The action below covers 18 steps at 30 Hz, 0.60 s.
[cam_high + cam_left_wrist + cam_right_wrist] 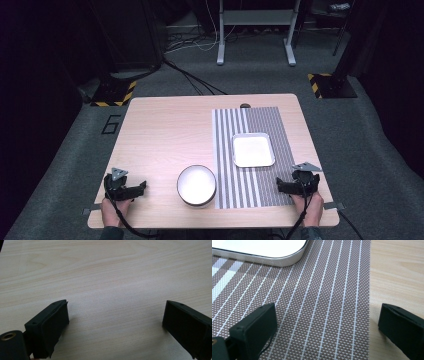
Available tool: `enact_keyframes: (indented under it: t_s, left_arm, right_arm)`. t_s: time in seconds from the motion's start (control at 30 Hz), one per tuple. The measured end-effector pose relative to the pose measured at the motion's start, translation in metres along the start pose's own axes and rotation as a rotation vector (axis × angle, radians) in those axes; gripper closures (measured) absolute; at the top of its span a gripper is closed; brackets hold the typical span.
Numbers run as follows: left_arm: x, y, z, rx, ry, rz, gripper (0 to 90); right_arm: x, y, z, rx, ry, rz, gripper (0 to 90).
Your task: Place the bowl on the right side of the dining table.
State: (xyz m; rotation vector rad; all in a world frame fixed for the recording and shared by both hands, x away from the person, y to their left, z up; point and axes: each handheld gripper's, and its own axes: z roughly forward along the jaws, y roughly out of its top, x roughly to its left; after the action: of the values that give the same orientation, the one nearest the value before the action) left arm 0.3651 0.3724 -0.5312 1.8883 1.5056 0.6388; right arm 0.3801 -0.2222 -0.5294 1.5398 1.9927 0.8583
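Note:
A round white bowl [196, 185] with a dark rim sits near the front middle of the wooden table [165, 130]. On the striped placemat [252, 155] lies a white square tray [253, 149], whose corner [262, 251] appears at the top of the right gripper view. My left gripper [136, 189] rests at the table's front left, open, over bare wood [115, 315]. At the front right my right gripper [281, 186] stands open across the placemat's [317, 310] right edge, nothing between its jaws.
A small dark round thing [245, 105] sits at the table's far edge. Beyond the table are grey carpet, cables, a white stand's legs [255, 47] and two bases with yellow-black hazard tape [114, 93].

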Motion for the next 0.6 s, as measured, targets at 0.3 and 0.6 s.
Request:
enact_keyframes:
  t_s: [0.3,0.6]
  left_arm:
    - [0.0001,0.0001,-0.0001,0.002,0.000,0.002,6.4]
    - [0.0007,0.0016,0.0013,0.001,0.003,0.000,6.5]
  right_arm:
    - [-0.0001,-0.0001,0.0000,0.000,0.000,-0.001,1.2]
    - [-0.0001,0.0001,0.0001,0.000,0.001,-0.001,1.2]
